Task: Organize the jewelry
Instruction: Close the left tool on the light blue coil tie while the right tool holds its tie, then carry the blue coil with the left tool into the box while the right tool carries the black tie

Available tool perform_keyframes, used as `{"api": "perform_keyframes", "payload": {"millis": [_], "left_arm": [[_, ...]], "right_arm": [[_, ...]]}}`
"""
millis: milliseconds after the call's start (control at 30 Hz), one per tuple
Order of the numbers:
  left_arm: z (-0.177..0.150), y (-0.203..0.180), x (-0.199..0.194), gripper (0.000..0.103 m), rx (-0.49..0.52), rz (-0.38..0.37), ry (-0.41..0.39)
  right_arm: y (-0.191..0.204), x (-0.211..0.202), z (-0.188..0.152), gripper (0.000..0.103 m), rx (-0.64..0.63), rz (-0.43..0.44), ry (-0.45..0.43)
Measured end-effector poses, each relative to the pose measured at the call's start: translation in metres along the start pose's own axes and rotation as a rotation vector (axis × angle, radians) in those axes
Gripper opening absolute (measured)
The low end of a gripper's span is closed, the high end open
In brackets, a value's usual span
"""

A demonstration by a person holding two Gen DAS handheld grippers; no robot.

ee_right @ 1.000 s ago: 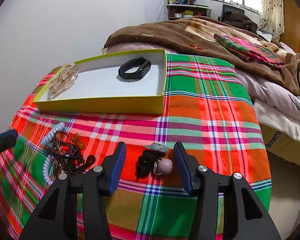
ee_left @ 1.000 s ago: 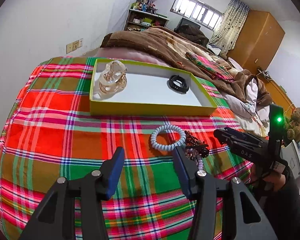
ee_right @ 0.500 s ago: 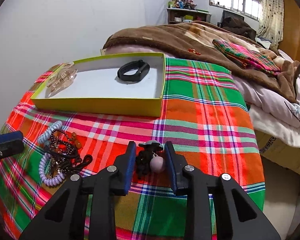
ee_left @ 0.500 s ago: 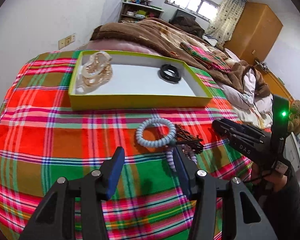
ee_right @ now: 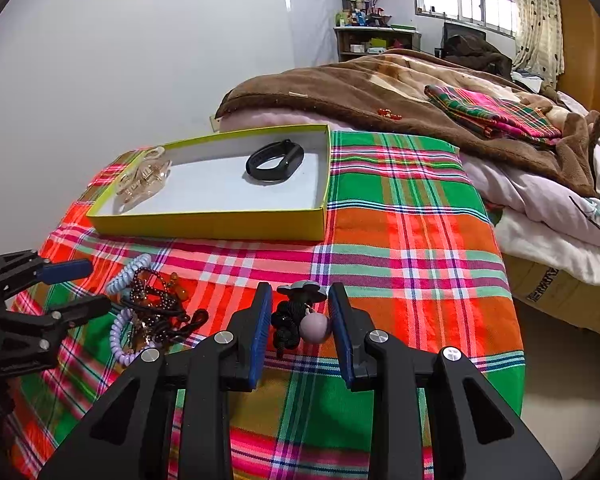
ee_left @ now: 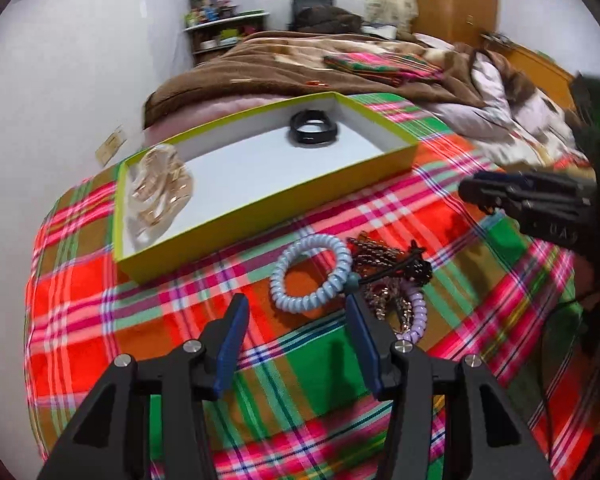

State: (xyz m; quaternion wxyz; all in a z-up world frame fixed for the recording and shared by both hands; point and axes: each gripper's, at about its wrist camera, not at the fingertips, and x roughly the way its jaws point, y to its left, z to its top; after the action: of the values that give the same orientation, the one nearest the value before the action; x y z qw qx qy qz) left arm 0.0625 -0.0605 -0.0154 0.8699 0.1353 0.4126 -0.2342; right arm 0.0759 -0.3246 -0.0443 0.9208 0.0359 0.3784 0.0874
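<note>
A yellow-green box (ee_left: pixel 268 204) (ee_right: pixel 220 224) with a white floor lies on the plaid cloth. It holds a black wristband (ee_left: pixel 314 130) (ee_right: pixel 276 160) and gold clear hair clips (ee_left: pixel 158 184) (ee_right: pixel 142 178). My left gripper (ee_left: pixel 294 312) is open, just before a pale blue coil bracelet (ee_left: pixel 312 274) tangled with brown beads (ee_left: pixel 388 264) and a lilac coil (ee_left: pixel 414 320). My right gripper (ee_right: pixel 300 316) is shut on a black cord charm with a mauve ball (ee_right: pixel 314 326), lifted slightly above the cloth.
The plaid cloth (ee_right: pixel 400 240) covers a small table whose right edge drops to the floor. A bed with a brown blanket (ee_right: pixel 360 84) lies behind. The left gripper shows at the left of the right wrist view (ee_right: pixel 56 292).
My right gripper closed on the cord charm and raised it slightly. My left gripper swung and moved closer to the blue coil bracelet, still open.
</note>
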Motion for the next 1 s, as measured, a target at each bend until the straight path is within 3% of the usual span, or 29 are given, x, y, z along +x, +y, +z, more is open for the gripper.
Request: {"api": "perform_keyframes", "payload": {"millis": [333,500,700,1000], "left_arm": [[0.009,0.0,0.014,0.051,0.034,-0.091,-0.008],[0.009,-0.002,0.016,0.03,0.035,-0.131,-0.001],[0.01,-0.009,0.016,0.013,0.063,-0.153,0.01],[0.01,-0.005,0.009,0.01,0.035,-0.17,-0.011]], "right_arm": [[0.0,0.001,0.0,0.03,0.008,0.008,0.003],[0.0,0.003,0.0,0.03,0.01,0.01,0.007],[0.0,0.003,0.0,0.03,0.013,0.011,0.005],[-0.001,0.0,0.0,0.03,0.018,0.012,-0.002]]}}
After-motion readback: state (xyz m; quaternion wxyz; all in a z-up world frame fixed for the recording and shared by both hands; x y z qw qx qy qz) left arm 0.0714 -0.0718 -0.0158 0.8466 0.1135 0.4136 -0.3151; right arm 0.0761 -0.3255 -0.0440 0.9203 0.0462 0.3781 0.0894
